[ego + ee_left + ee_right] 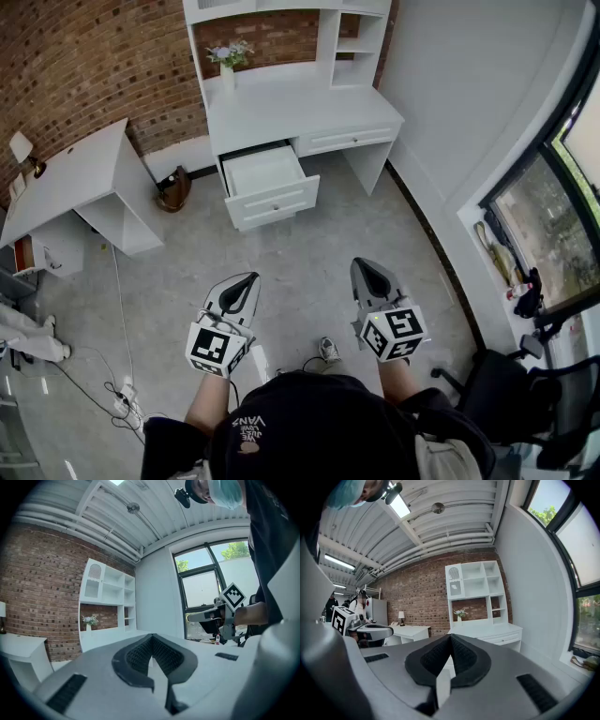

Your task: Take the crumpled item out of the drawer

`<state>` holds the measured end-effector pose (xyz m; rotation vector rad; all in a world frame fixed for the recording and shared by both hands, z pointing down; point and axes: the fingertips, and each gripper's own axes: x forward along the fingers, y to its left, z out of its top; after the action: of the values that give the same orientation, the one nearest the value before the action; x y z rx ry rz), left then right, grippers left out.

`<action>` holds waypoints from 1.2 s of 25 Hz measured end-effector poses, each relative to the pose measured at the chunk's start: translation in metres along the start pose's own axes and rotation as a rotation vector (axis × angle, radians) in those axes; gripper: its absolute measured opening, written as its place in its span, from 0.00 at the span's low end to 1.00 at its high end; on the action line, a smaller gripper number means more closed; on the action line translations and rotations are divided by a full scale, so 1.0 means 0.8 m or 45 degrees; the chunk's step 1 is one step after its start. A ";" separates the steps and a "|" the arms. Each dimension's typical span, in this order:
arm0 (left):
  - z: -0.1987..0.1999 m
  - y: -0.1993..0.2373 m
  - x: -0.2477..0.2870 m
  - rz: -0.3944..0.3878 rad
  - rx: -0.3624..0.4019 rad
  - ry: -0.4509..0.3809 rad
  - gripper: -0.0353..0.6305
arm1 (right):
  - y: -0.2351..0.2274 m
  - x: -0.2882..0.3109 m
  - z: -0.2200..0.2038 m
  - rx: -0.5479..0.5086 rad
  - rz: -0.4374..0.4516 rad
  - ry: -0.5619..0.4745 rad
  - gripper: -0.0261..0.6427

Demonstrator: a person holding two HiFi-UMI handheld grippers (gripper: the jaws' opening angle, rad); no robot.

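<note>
Before desk (300, 112): left gripper (250, 278), right gripper (362, 265) closed; drawer (267, 173) open, contents unclear.

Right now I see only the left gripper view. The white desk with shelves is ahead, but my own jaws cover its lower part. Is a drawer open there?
Observer: Yes. In the head view the left drawer of the desk is pulled out; the right drawer is closed.
Operator: Can you see the crumpled item inside?
Observer: No. From the head view, the inside of the left drawer shows only white; I cannot make out any item.
Operator: How near are the grippers to it?
Observer: Not near. The left gripper and the right gripper hang over the floor, well short of the left drawer, both shut with nothing between the jaws.
</note>
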<state>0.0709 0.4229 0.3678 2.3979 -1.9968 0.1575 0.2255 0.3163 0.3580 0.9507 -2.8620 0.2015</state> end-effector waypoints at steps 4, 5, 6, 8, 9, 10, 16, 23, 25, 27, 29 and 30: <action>0.007 0.006 -0.001 -0.015 0.005 -0.009 0.06 | 0.010 0.008 0.008 -0.001 0.003 -0.013 0.04; 0.007 0.008 -0.002 -0.017 0.004 -0.013 0.06 | 0.012 0.008 0.009 0.000 0.006 -0.016 0.04; 0.008 0.009 -0.003 -0.019 0.000 -0.019 0.06 | 0.014 0.008 0.010 0.000 0.009 -0.021 0.04; 0.010 0.014 -0.008 -0.024 -0.016 -0.035 0.06 | 0.021 0.008 0.013 0.001 0.018 -0.037 0.04; 0.010 0.016 -0.011 -0.029 -0.022 -0.043 0.06 | 0.025 0.008 0.014 -0.002 0.020 -0.048 0.04; 0.010 0.019 -0.015 -0.037 -0.027 -0.050 0.06 | 0.029 0.008 0.015 -0.007 0.018 -0.056 0.04; -0.003 0.032 -0.014 -0.083 -0.075 -0.045 0.06 | 0.034 0.013 0.004 -0.006 -0.005 -0.041 0.04; -0.020 0.057 0.025 -0.089 -0.126 0.005 0.10 | 0.006 0.049 -0.009 0.022 -0.019 0.026 0.07; -0.024 0.064 0.044 -0.082 -0.142 0.020 0.14 | -0.006 0.066 -0.008 0.024 -0.003 0.040 0.11; -0.026 0.070 0.067 -0.080 -0.150 0.034 0.16 | -0.022 0.083 -0.005 0.024 0.020 0.048 0.14; -0.027 0.079 0.092 -0.077 -0.155 0.050 0.18 | -0.041 0.105 -0.002 0.025 0.034 0.052 0.17; -0.027 0.085 0.105 -0.073 -0.159 0.057 0.19 | -0.051 0.117 0.000 0.025 0.038 0.055 0.18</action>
<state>0.0181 0.3297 0.3931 2.3504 -1.8579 0.0822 0.1759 0.2292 0.3761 0.8964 -2.8412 0.2503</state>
